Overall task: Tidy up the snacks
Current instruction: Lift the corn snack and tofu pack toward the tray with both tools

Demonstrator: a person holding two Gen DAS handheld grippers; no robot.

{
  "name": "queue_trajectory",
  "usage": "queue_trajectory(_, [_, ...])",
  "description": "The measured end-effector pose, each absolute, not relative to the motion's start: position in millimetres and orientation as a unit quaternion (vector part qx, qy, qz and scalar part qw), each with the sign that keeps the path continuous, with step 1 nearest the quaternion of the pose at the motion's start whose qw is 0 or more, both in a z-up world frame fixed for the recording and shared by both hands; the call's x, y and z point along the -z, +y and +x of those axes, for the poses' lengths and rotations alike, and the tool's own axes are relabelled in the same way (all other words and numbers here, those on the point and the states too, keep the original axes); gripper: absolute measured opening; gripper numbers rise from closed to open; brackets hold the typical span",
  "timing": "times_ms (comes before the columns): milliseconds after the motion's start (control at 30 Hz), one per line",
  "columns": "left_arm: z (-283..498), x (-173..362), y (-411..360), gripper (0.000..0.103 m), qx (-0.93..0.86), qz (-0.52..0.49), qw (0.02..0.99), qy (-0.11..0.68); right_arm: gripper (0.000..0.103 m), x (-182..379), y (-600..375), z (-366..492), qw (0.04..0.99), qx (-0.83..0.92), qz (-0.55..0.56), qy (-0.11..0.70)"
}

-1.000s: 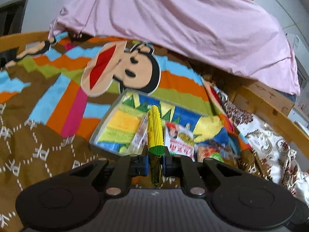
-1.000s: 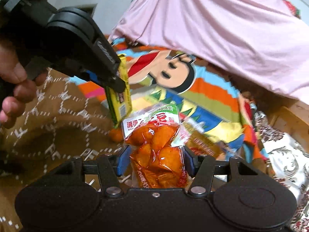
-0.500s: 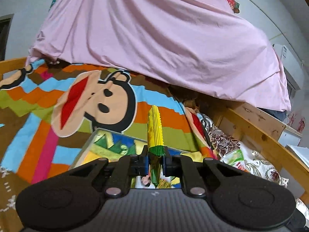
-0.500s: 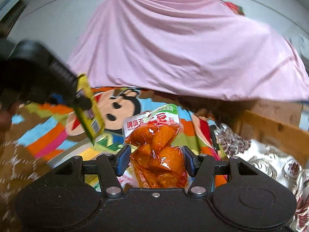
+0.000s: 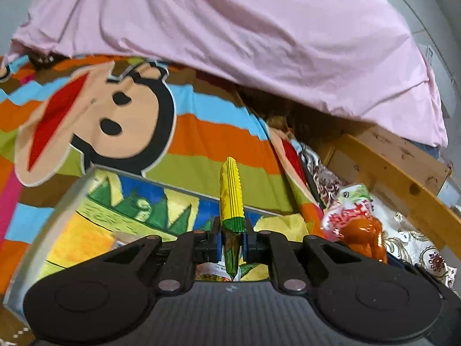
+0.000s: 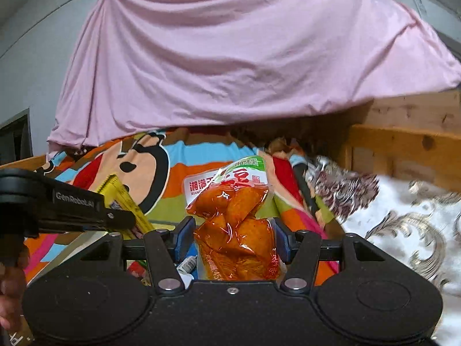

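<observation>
The yellow-green packet point(image 5: 231, 193) stands edge-on, pinched in the left gripper point(image 5: 232, 238) above the clear tray point(image 5: 60, 210). Only the right wrist view shows the orange snack pouch's point(image 6: 236, 225) printed face, clamped in the right gripper point(image 6: 232, 238) over the striped blanket point(image 6: 201, 158).

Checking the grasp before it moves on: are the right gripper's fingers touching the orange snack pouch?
Touching. The right wrist view shows both blue pads pressed against the orange snack pouch.

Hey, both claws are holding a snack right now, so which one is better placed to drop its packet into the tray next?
Probably the left. The left claw grips the yellow packet directly over the tray, while the right claw holds the orange pouch off its right side.
</observation>
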State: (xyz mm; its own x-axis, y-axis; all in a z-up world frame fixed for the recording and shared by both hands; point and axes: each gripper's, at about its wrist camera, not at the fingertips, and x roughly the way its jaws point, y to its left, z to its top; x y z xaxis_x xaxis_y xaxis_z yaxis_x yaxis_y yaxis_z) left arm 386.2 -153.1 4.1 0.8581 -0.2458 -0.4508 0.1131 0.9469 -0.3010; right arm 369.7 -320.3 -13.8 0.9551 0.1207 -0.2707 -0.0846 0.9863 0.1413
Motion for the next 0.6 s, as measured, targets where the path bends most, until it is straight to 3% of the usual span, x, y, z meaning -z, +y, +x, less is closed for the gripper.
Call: queue_trajectory(600, [413.3,18.9,-153.4,0.014,0.103,-0.142,0.942,0.285,0.059,48.0,-311.6,393.3,0.974,-0.063,0.08,0.2])
